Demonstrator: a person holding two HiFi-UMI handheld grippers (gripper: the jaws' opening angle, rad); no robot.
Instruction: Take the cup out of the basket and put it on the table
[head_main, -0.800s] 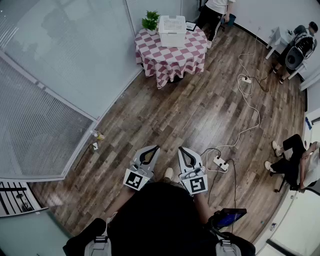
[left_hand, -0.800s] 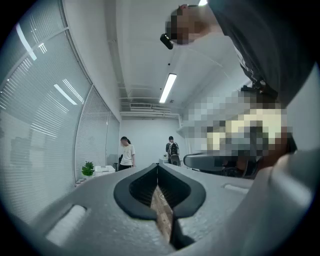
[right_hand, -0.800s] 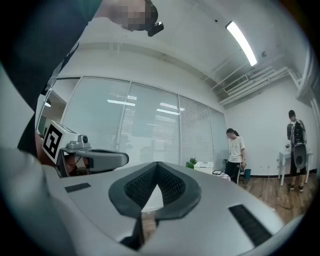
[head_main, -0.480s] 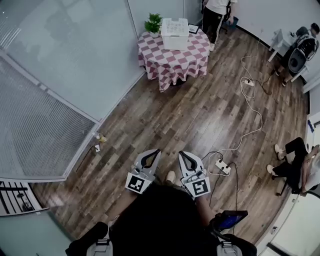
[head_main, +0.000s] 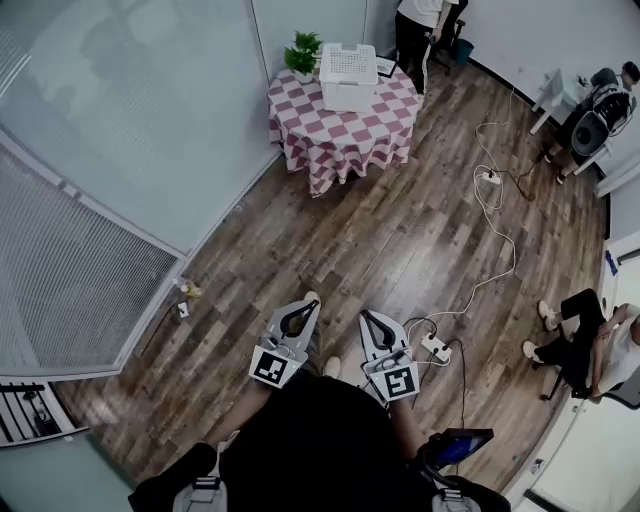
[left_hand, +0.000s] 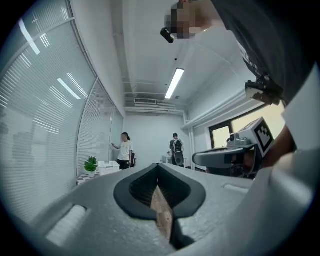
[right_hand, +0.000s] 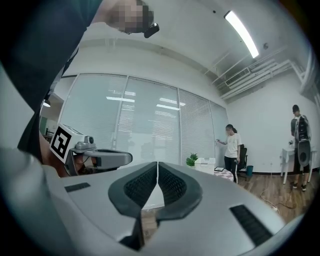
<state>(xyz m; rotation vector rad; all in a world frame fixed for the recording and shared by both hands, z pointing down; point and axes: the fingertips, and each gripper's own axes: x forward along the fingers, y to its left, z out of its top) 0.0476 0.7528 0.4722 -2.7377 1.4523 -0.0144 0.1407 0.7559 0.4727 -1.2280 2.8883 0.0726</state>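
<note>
Floor features slid down head view since a moment before: power strip (head_main: 434, 346) and small litter by glass wall (head_main: 182, 293) sat lower, so carrier had stepped forward. Judged approach phase; nothing grasped.
Left hand-held gripper (head_main: 312, 303) and right hand-held gripper (head_main: 366, 318): both closed, empty, low, side by side.
White basket (head_main: 347, 75) on checked counter (head_main: 340, 135), well apart across wood floor. Cup not visible, presumably inside.
Plant (head_main: 303, 52) beside basket.
Standing person (head_main: 415, 25) just behind counter. White cable (head_main: 497, 215) right of straight path.
</note>
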